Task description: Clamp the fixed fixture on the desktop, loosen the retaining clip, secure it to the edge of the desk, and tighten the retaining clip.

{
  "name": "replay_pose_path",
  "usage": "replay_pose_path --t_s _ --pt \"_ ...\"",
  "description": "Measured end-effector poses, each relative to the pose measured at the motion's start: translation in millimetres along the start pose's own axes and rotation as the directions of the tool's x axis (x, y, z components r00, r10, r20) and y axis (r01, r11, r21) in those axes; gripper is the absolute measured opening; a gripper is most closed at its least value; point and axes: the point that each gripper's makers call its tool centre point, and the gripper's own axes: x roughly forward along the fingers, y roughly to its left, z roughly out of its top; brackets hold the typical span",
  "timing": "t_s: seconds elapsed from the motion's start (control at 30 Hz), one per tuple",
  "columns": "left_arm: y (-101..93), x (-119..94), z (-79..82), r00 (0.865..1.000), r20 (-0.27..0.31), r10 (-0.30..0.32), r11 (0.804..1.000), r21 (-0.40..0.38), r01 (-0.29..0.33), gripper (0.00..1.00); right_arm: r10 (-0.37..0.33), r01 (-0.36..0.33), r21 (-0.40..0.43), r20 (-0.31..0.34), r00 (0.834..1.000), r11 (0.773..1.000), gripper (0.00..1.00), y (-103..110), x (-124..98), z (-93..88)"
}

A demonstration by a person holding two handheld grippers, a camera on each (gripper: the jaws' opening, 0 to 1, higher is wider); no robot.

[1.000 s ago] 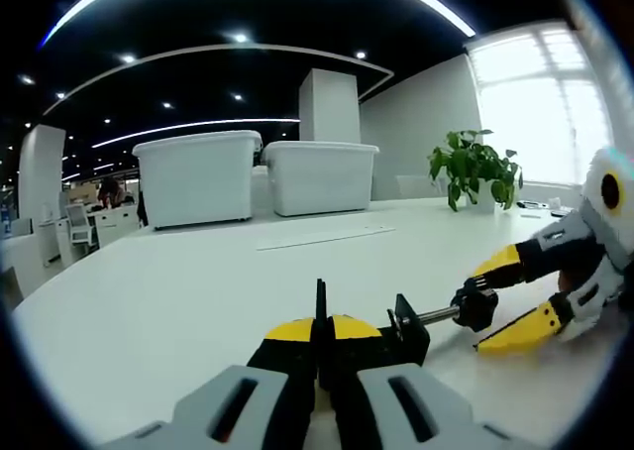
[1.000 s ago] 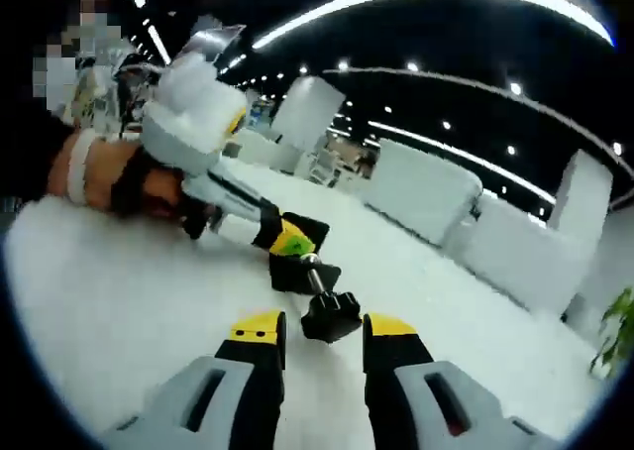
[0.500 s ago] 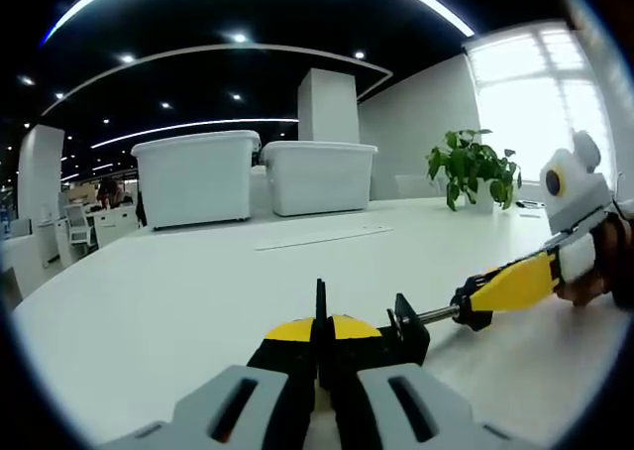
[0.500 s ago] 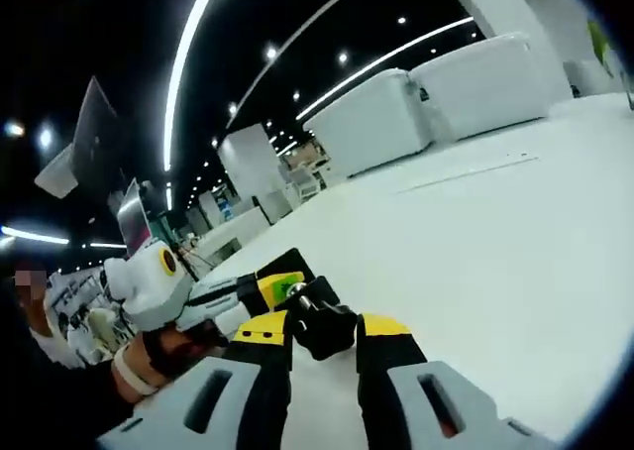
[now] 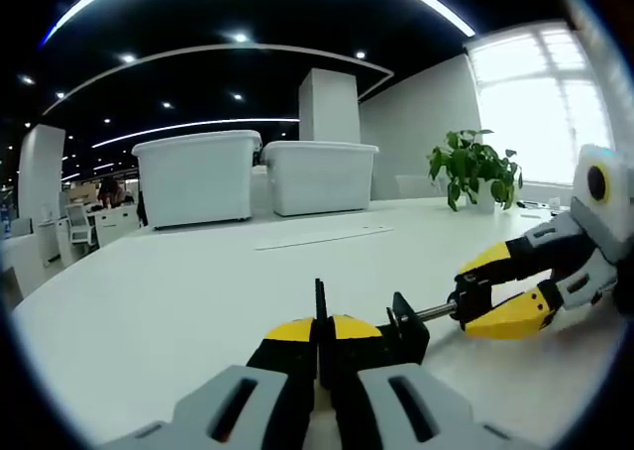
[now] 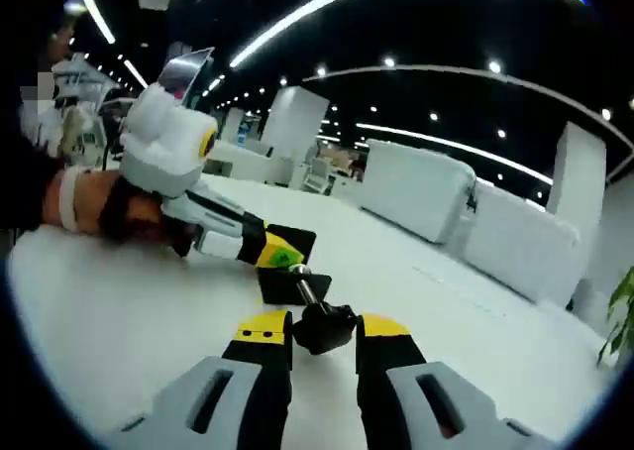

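Two lidded white bins [image 5: 258, 177], contents hidden

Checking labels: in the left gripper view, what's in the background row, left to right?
Left white storage bin → right white storage bin → potted plant → right gripper, closed around the clamp's screw knob.
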Motion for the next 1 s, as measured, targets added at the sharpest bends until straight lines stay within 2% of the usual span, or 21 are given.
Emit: replay_pose_path --t_s 0.07,0.13,0.2,0.27,0.3,0.33,0.37,0.4,0.43,0.47,0.5,0.57,0.67,0.8,0.87,1.0 --pt "0.2 0.2 0.0 1.000 0.000 0.000 1.000 -0.001 0.000 0.04 -0.014 0.014 -0.128 0.006 1.000 0.992 0.23 1.8 0.0 1.7" --pt "0.3 0.1 0.0 1.000 0.000 0.000 1.000 0.000 0.000 0.04 -0.024 0.026 -0.207 0.011 1.000 0.978 0.23 3.0 0.2 1.1" --pt "0.6 0.1 0.0 1.000 0.000 0.001 1.000 -0.001 -0.001 0.04 -0.031 0.034 -0.257 0.016 0.999 0.966 0.23 4.4 -0.1 0.6" --pt "0.8 0.0 0.0 1.000 0.000 0.002 1.000 -0.001 -0.002 0.04 -0.032 0.036 -0.260 0.017 0.999 0.965 0.23 5.7 -0.2 0.0" --pt "1.4 -0.1 0.0 1.000 0.000 0.004 1.000 -0.003 -0.004 0.04 -0.032 0.035 -0.222 0.016 0.999 0.974 0.24 5.0 0.5 -0.3" --pt "1.9 -0.2 0.0 1.000 0.000 0.005 1.000 -0.004 -0.005 0.04 -0.021 0.021 -0.121 0.008 1.000 0.992 0.24 6.6 0.1 -1.7" --pt "2.3 -0.1 -0.1 1.000 -0.001 0.006 1.000 -0.004 -0.006 0.04 -0.014 0.014 0.008 0.006 1.000 1.000 0.24 5.1 0.2 -1.2" --pt "2.1 -0.2 -0.1 1.000 -0.001 0.005 1.000 -0.007 -0.005 0.04 -0.010 0.010 0.072 0.006 1.000 0.997 0.24 3.6 0.2 -1.0" --pt "2.1 -0.4 -0.2 1.000 -0.002 0.005 1.000 -0.009 -0.005 0.04 0.002 -0.001 0.194 -0.001 1.000 0.981 0.24 1.2 -0.5 -0.6" --pt "1.7 -0.5 -0.2 1.000 -0.002 0.003 1.000 -0.009 -0.003 0.04 0.009 -0.007 0.254 -0.006 1.000 0.967 0.24 -0.5 -0.5 -1.1" --pt "1.3 -0.6 -0.2 1.000 -0.001 0.002 1.000 -0.006 -0.002 0.04 0.013 -0.015 0.386 0.006 1.000 0.922 0.24 -6.3 0.4 0.4" --pt "0.8 -0.4 -0.2 1.000 -0.001 0.000 1.000 -0.004 0.000 0.04 0.042 -0.042 0.543 0.013 0.999 0.839 0.24 -9.3 -0.3 -0.2" --pt "0.7 -0.4 -0.1 1.000 -0.001 -0.001 1.000 -0.003 0.001 0.04 0.080 -0.067 0.637 0.009 0.997 0.768 0.24 -9.6 -0.5 -6.4" --pt "0.3 -0.6 -0.1 1.000 -0.002 -0.004 1.000 -0.004 0.004 0.04 0.115 -0.078 0.780 0.007 0.993 0.620 0.24 -7.7 -0.8 -13.7" --pt "0.2 -0.6 -0.1 1.000 -0.002 -0.004 1.000 -0.003 0.004 0.04 0.123 -0.090 0.795 0.019 0.992 0.601 0.24 -5.9 -0.6 -13.7" --pt "0.6 0.0 -0.2 1.000 -0.002 -0.003 1.000 -0.009 0.003 0.04 0.128 -0.098 0.762 0.020 0.992 0.640 0.24 -3.6 0.0 -12.0"
